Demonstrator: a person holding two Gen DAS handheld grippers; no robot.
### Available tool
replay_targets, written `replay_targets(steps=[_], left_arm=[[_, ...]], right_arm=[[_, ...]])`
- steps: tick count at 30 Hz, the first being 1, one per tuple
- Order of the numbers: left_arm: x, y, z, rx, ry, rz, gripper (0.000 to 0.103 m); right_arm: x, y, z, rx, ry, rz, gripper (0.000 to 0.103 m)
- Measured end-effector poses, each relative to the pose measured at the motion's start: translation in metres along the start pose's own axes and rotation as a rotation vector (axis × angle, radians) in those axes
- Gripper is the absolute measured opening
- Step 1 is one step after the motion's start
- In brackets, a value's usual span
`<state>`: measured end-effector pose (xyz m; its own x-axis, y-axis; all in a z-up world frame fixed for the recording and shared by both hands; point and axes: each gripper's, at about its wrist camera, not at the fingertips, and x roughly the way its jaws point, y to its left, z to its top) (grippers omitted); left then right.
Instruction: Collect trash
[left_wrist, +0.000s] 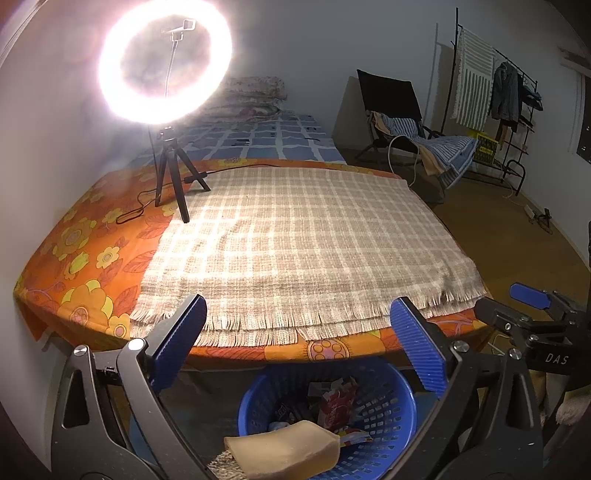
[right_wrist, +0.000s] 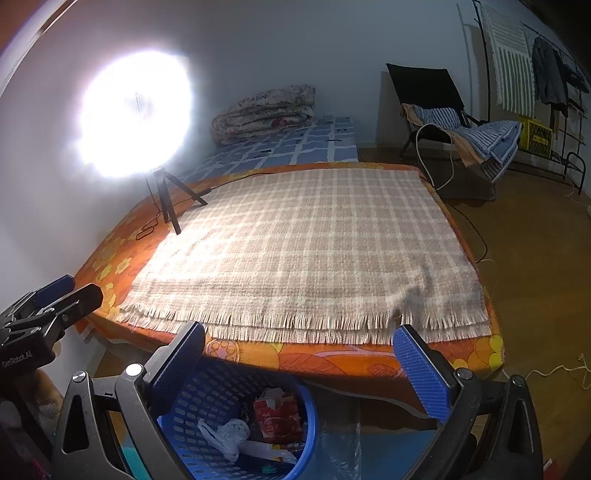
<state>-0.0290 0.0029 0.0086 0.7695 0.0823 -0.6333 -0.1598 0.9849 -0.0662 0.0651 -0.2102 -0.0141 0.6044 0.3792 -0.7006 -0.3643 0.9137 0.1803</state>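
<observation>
So both tongs were spread wide with nothing between the pads: left gripper (left_wrist: 299, 341) and right gripper (right_wrist: 299, 354) both hung over the blue basket (left_wrist: 391, 402) on the floor, just below the bed's edge. Inside it sat a tan sponge (left_wrist: 284, 452), a red wrapper (right_wrist: 275, 417) and a crumpled white bag (right_wrist: 225, 435). Only the plaid blanket (right_wrist: 314, 251) and a ring light (left_wrist: 164, 61) sat on the bed.

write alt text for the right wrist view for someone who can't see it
The open right tongs hang above a blue basket of trash, including a red packet and a white plastic bag, on the floor by a bed under a checked blanket. A glaring ring light stands behind; the left tongs show at left.
</observation>
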Motion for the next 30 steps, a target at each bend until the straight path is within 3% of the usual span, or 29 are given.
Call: replay_targets(steps=[30], left_arm=[[0.003,0.005,-0.01,-0.045,0.041,0.011,0.101]], right_arm=[[0.009,0.001,-0.009,0.045,0.048,0.036,0.103]])
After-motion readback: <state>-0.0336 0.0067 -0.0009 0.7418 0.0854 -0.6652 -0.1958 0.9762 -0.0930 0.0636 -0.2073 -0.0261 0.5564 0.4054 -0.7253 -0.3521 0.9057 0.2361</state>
